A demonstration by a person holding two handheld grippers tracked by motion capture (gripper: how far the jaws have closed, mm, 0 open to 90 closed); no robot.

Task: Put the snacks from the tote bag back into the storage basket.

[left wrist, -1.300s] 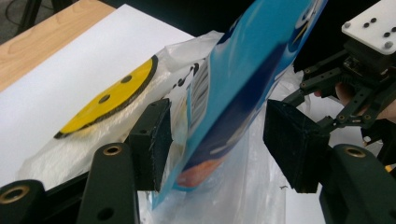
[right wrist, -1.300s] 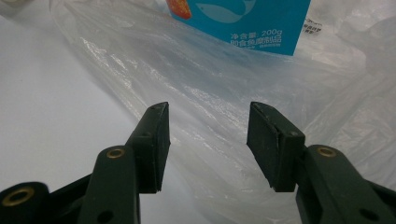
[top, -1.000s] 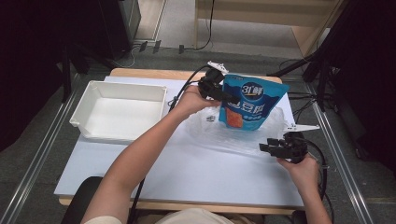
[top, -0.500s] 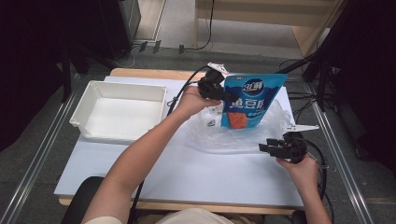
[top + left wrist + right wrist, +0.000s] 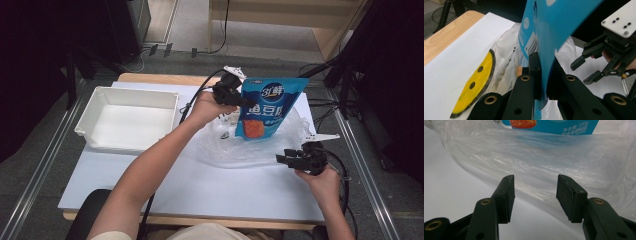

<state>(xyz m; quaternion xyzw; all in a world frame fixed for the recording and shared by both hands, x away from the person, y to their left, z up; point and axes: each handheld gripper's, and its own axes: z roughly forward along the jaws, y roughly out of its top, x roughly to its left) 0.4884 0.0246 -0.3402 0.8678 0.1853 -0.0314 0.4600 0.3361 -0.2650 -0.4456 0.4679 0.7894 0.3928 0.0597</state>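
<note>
The left claw (image 5: 239,101) has just been closing and now pinches the side edge of the blue snack pouch (image 5: 267,107), holding it upright above the clear plastic bag (image 5: 250,145), likely so it clears the bag's mouth. Just beside that bag, on its near side, the right claw (image 5: 289,159) waits wide open, holding nothing, probably ready to pin the film to the bench (image 5: 210,185)
</note>
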